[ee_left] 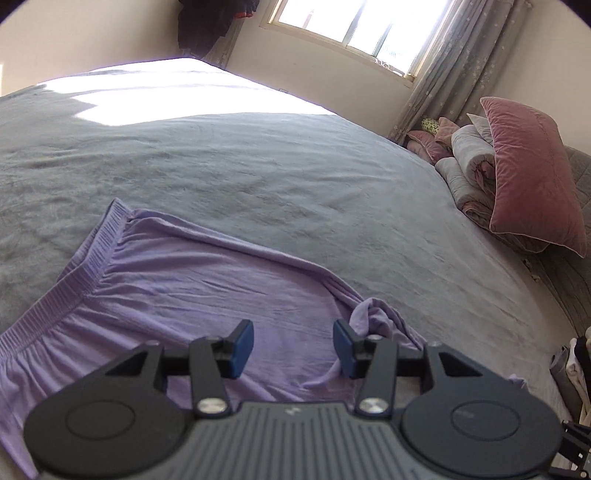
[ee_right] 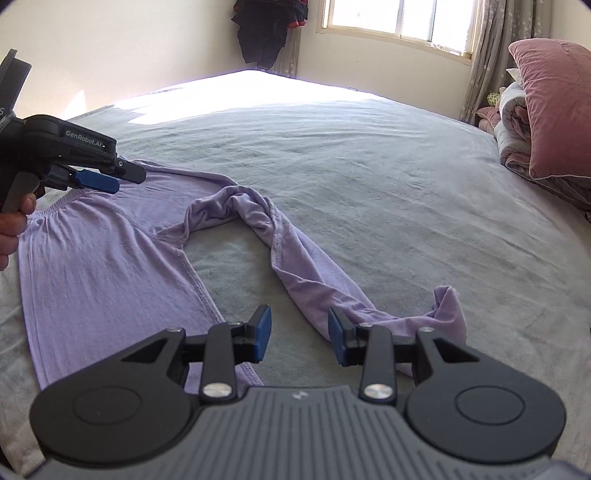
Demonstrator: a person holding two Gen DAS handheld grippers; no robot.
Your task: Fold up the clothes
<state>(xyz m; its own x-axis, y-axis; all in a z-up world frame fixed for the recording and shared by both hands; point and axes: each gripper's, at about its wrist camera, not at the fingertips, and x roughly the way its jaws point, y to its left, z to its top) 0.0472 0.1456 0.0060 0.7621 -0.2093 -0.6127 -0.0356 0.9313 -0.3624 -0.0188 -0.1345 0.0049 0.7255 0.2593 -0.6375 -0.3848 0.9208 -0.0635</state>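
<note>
The lilac trousers (ee_right: 110,266) lie spread on the grey bed cover (ee_right: 369,177), with the ribbed waistband (ee_left: 85,254) toward 10 o'clock in the left wrist view. One leg lies flat, and the other leg (ee_right: 295,266) is twisted and curls away in a loop, so a patch of bare cover shows between the two legs. The left gripper (ee_left: 293,349) hangs above the flat cloth with its jaws apart and nothing between the blue pads (ee_left: 243,347). The right gripper (ee_right: 299,339) has its jaws apart also and grips nothing; the twisted leg passes just beside its right finger. In the right wrist view a hand (ee_right: 14,221) holds the left gripper at 9 o'clock, over the waistband side. At 2 o'clock a pink pillow (ee_right: 554,110) leans on rolled grey bedding (ee_left: 469,162), well apart from the trousers. A window (ee_right: 399,18) with curtain (ee_left: 443,66) is at 1 o'clock, and dark clothes (ee_right: 266,33) hang in the corner at 12 o'clock.
</note>
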